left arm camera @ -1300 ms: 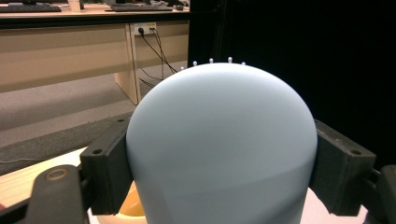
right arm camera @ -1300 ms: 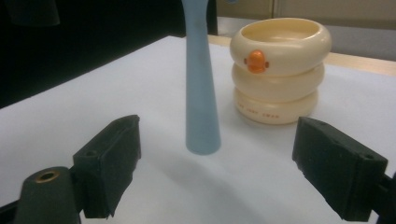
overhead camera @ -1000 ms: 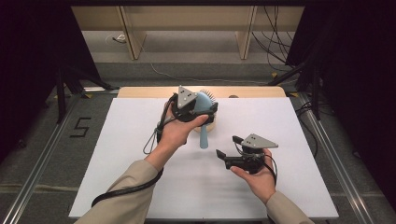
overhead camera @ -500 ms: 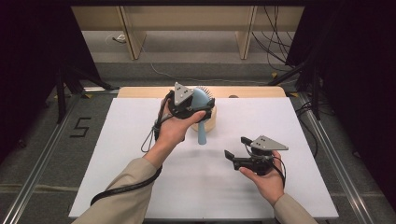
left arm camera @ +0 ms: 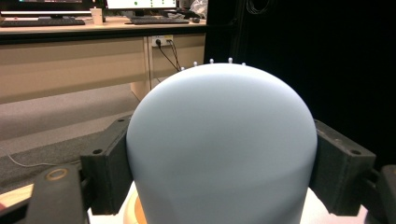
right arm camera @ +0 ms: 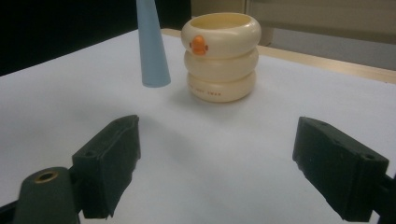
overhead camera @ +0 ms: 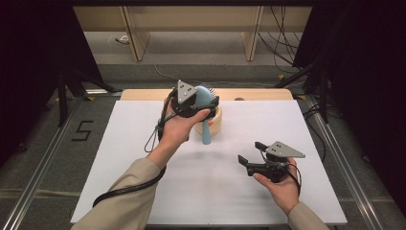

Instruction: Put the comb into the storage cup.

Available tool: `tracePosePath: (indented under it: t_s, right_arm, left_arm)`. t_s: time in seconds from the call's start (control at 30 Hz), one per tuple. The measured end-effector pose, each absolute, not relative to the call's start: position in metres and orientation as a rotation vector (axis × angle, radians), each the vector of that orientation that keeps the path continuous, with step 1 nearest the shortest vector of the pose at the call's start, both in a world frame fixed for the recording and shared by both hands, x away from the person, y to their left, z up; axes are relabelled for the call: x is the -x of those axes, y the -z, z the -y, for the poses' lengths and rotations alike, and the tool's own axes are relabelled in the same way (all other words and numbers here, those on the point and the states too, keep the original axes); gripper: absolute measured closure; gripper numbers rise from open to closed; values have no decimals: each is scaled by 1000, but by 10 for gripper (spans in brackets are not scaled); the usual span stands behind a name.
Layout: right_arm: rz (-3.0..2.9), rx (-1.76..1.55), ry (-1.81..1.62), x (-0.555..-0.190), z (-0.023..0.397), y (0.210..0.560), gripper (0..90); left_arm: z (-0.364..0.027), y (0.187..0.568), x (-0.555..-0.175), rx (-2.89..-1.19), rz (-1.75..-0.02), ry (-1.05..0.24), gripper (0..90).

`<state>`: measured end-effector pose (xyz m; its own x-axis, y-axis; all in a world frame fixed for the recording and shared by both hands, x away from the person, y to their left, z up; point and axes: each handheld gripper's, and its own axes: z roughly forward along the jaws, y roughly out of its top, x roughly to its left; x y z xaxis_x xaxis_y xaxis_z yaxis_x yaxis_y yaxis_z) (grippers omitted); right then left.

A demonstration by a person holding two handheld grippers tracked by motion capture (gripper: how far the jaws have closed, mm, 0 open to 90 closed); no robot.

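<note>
Pale blue brush head (left arm camera: 219, 149) clamped between the tool's (left arm camera: 219, 177) black jaws, desk (left arm camera: 70, 56) behind

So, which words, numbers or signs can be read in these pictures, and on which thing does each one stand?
"5": black figure on the grey floor left of the table, high view.
Small dark print on the bottom ring of the cream holder: too blurred to read.
Orange mark on its top ring: a picture, without letters.
The light blue hairbrush: no text.

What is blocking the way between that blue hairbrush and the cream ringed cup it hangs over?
Nothing visible. The left hand-held gripper clamps the blue hairbrush by its head, handle pointing down beside the cream cup, whose mouth is open. The right hand-held gripper waits apart, jaws open.
</note>
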<state>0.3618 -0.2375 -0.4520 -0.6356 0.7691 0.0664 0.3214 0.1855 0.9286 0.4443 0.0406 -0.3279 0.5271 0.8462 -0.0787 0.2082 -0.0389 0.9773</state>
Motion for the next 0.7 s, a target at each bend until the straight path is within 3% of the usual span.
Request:
tracePosePath:
  t_s: [0.7]
  right_arm:
    - [-2039, -1042, -1427, -355, 249, 453, 162]
  left_arm:
    - [-41, 314, -452, -1546, -922, -670, 194]
